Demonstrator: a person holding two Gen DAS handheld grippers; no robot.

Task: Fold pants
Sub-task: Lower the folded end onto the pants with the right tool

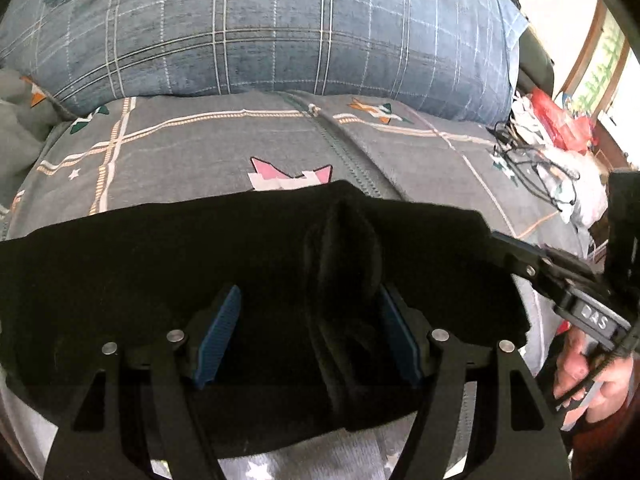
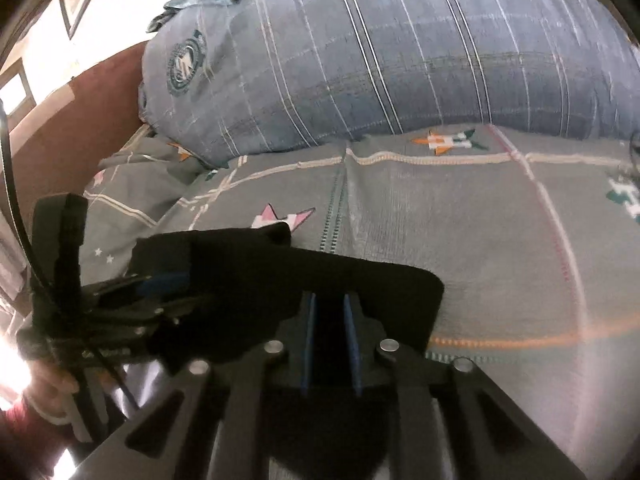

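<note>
The black pants (image 1: 160,264) lie on the grey patterned bedsheet (image 1: 200,148), bunched into a raised fold (image 1: 340,272). My left gripper (image 1: 312,300) is open, its blue pads on either side of the fold, the right pad touching it. In the right wrist view the pants (image 2: 360,280) show a rounded corner at the right. My right gripper (image 2: 330,308) has its blue pads close together with black fabric between them. It also shows in the left wrist view (image 1: 520,256), clamped on the pants' right edge. The left gripper shows in the right wrist view (image 2: 160,288).
A large blue plaid pillow (image 1: 280,28) lies at the back of the bed. Cables and a heap of clutter (image 1: 552,160) sit at the bed's right side. A dark red wall (image 2: 80,120) runs along the left.
</note>
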